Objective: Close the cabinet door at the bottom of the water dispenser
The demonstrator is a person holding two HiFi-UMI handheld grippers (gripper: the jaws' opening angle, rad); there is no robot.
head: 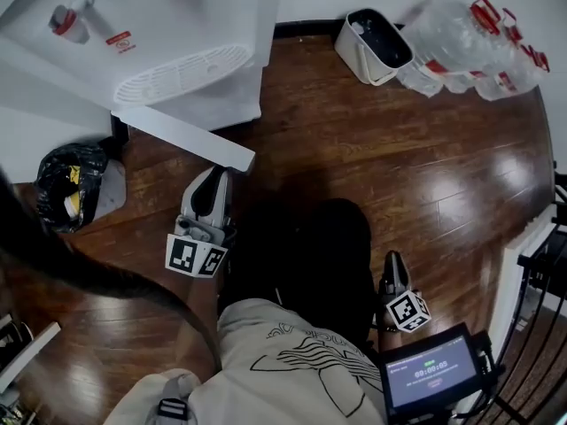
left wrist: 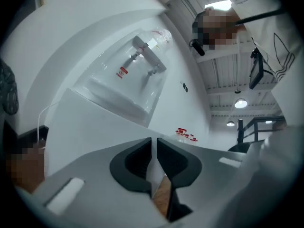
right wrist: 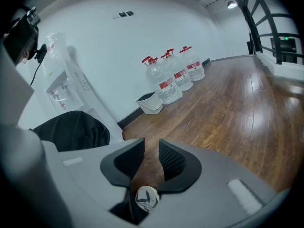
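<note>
The white water dispenser stands at the top left of the head view. Its bottom cabinet door hangs open as a white slab angled out over the wood floor. My left gripper sits just below the door's free end and points at it. In the left gripper view the door and the dispenser's taps fill the picture. The left gripper shows only a thin slit between its jaws, with nothing in it. My right gripper hangs low at the right, away from the door; the right gripper is open and empty.
A black bag in a bin sits left of the door. A white bin and several big water bottles stand along the back wall. A tablet screen and a dark railing are at the right.
</note>
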